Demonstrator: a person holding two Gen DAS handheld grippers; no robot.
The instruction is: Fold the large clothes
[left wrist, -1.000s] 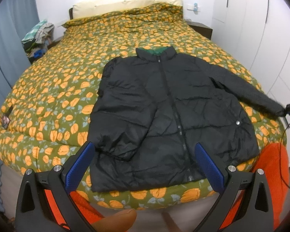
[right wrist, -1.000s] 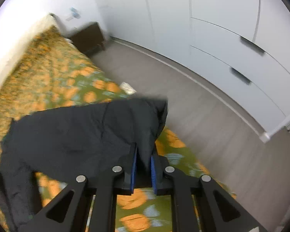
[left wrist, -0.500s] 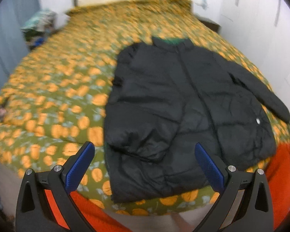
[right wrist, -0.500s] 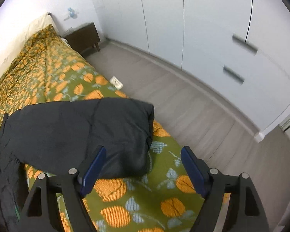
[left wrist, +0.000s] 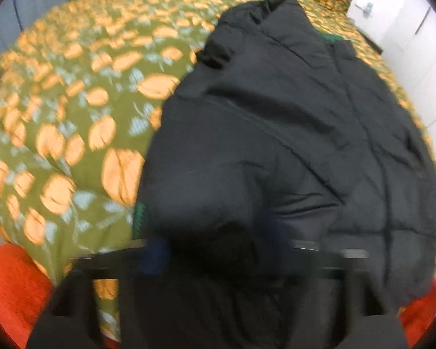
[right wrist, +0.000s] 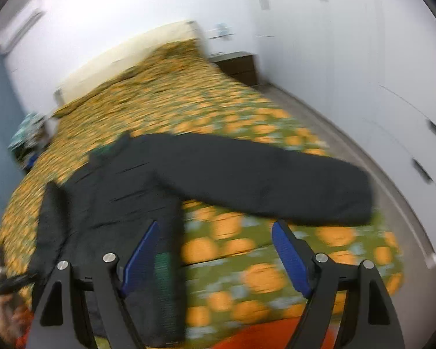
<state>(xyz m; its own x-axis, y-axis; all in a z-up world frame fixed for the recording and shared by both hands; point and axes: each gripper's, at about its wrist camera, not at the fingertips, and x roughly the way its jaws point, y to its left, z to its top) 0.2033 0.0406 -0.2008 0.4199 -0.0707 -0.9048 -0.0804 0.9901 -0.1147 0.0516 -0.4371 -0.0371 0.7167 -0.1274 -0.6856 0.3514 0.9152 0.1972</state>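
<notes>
1. Left gripper (left wrist: 218, 250) blurred, jaws closing with black jacket (left wrist: 276, 133) hem fabric between them.
2. Right gripper (right wrist: 215, 256) jaws wide, empty.
3. Jacket lay flat on orange-leaf quilt (right wrist: 189, 99), sleeve (right wrist: 276, 180) stretched toward bed edge.
4. White wardrobes (right wrist: 378, 72), dark nightstand (right wrist: 238, 65) beyond.

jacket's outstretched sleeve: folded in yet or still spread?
Spread. In the right wrist view the sleeve lies straight out from the black jacket across the floral quilt, reaching toward the bed's edge, not laid over the body.
</notes>
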